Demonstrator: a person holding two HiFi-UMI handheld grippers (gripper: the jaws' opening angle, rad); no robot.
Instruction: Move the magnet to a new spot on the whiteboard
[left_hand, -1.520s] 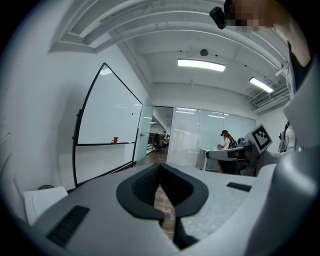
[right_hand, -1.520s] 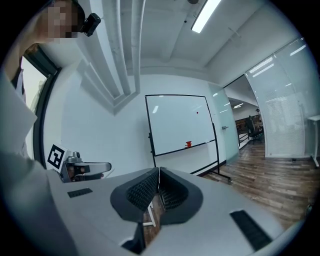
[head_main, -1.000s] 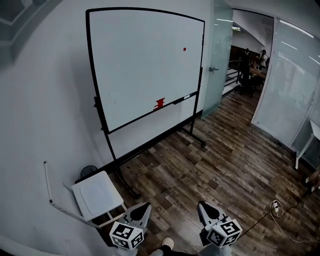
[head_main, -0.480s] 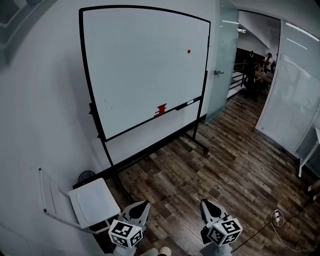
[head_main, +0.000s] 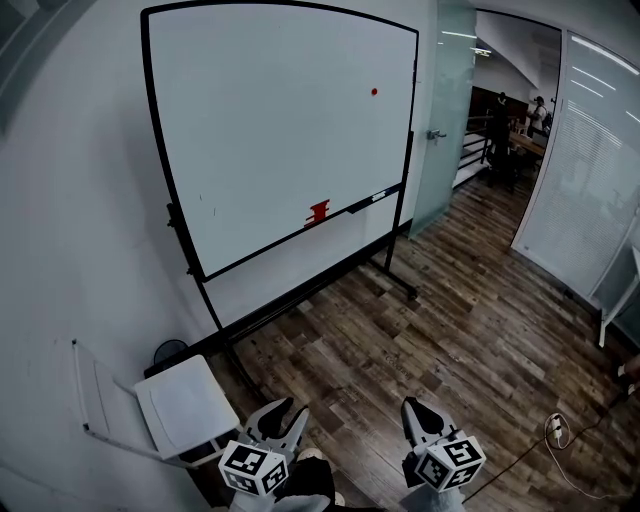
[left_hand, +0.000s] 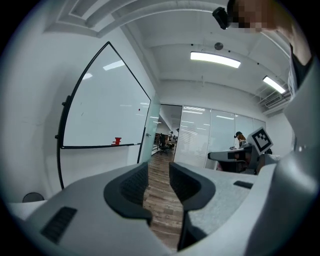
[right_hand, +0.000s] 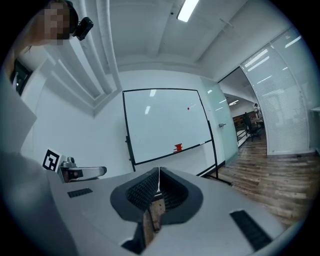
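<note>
Approach: magnet (head_main: 374, 91) sits high on whiteboard (head_main: 280, 150), well off. The left hand-held gripper (head_main: 283, 412) has just been spreading, empty, readying a pinch; right hand-held gripper (head_main: 418, 412) pressed together.

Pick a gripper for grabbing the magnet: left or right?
Right, probably. Both are far off, but the magnet sits on the right of the whiteboard, nearer the right gripper. It's shut, so open it first. The left gripper has just been opening, empty.

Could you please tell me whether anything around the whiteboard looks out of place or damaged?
Nothing stands out. The whiteboard looks intact, the small red magnet sits on its upper right area, and a red item rests on the tray along its bottom edge.
</note>
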